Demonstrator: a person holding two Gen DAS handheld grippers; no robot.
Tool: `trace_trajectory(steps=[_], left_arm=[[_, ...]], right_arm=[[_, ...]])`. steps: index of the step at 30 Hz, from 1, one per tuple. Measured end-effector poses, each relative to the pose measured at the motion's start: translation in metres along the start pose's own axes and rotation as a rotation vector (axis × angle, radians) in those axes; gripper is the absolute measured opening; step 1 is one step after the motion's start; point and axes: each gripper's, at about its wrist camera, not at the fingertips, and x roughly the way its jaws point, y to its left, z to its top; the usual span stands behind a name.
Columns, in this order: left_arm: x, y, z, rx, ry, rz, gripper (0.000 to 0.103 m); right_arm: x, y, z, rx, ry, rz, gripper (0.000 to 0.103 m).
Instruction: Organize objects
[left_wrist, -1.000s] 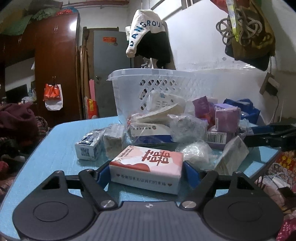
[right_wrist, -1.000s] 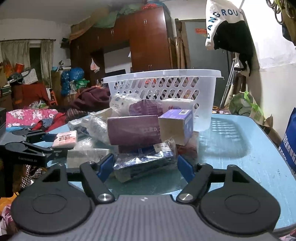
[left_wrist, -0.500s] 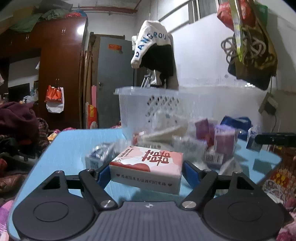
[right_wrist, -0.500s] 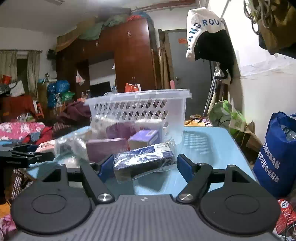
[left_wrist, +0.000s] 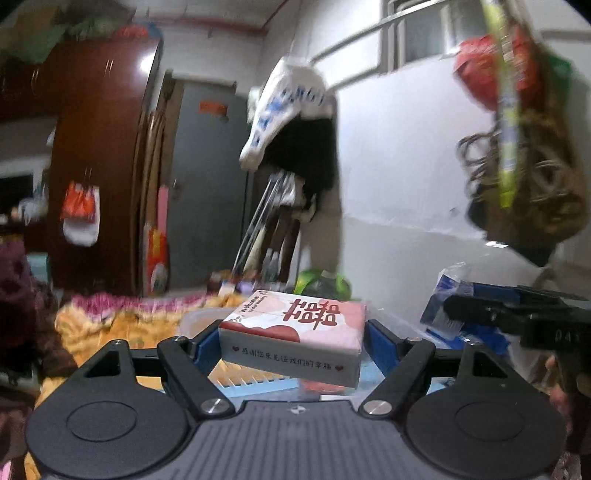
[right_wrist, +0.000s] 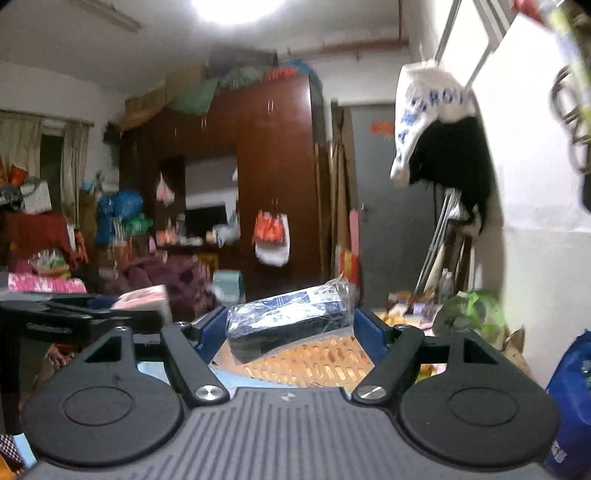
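My left gripper (left_wrist: 291, 332) is shut on a pink and white tissue pack (left_wrist: 295, 336) with red characters, held in the air above the white plastic basket (left_wrist: 199, 317). In the right wrist view my right gripper (right_wrist: 290, 328) is shut on a dark blue packet in clear wrap (right_wrist: 291, 321), tilted, above the basket's slotted wall (right_wrist: 314, 362). The right gripper (left_wrist: 517, 321) shows at the right edge of the left wrist view with its blue packet (left_wrist: 454, 295). At the left edge of the right wrist view the left gripper (right_wrist: 74, 317) appears with the pink pack (right_wrist: 144, 299).
A brown wardrobe (right_wrist: 280, 177) and a grey door (left_wrist: 207, 184) stand behind. A white and black garment (left_wrist: 295, 122) hangs on the white wall. A blue bag (right_wrist: 572, 398) sits low right. Clothes and bags crowd the room at left (right_wrist: 44, 236).
Both grippers have risen from the blue table with their packs, up over the basket. The pile of packets on the table has dropped out of sight. Both grips are unchanged.
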Motion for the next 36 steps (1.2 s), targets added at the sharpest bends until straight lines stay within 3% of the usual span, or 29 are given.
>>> trace_trajectory(steps=[5, 6, 7, 9, 10, 14, 17, 20, 26, 29, 34, 35, 36], left_arm=[[0.039, 0.001, -0.002, 0.017, 0.071, 0.035, 0.084], [0.043, 0.000, -0.003, 0.035, 0.084, 0.046, 0.089], [0.044, 0.002, -0.004, 0.033, 0.086, 0.050, 0.103], [0.031, 0.008, -0.009, 0.009, 0.062, 0.039, 0.103], [0.020, 0.012, -0.013, -0.003, 0.043, 0.037, 0.103], [-0.044, 0.025, -0.051, -0.045, -0.047, 0.022, 0.103], [-0.080, 0.028, -0.099, -0.062, -0.046, 0.085, 0.103], [-0.102, 0.018, -0.138, -0.083, -0.029, 0.091, 0.102], [-0.110, -0.033, -0.168, 0.034, 0.058, -0.020, 0.102], [-0.101, -0.044, -0.174, 0.097, 0.085, -0.009, 0.100], [-0.099, -0.022, -0.177, 0.020, 0.084, -0.003, 0.100], [-0.100, -0.019, -0.177, 0.010, 0.079, -0.003, 0.100], [-0.100, -0.017, -0.175, 0.000, 0.074, 0.003, 0.100]], right_arm=[[0.040, -0.008, -0.009, 0.018, 0.100, 0.015, 0.078], [0.042, -0.008, -0.012, 0.013, 0.111, 0.018, 0.080], [0.041, -0.009, -0.015, 0.010, 0.120, 0.016, 0.082], [0.027, -0.010, -0.019, 0.021, 0.093, -0.017, 0.100], [0.014, -0.012, -0.022, 0.030, 0.069, -0.030, 0.103], [-0.045, -0.020, -0.063, 0.110, 0.041, -0.009, 0.103], [-0.082, -0.015, -0.119, 0.157, 0.035, -0.009, 0.103], [-0.100, 0.000, -0.159, 0.172, 0.055, 0.031, 0.103], [-0.083, 0.018, -0.157, 0.138, 0.098, 0.100, 0.103], [-0.073, 0.028, -0.158, 0.127, 0.123, 0.115, 0.103], [-0.060, 0.041, -0.160, 0.093, 0.135, 0.089, 0.102], [-0.058, 0.041, -0.160, 0.094, 0.134, 0.089, 0.099], [-0.056, 0.042, -0.159, 0.084, 0.136, 0.087, 0.088]])
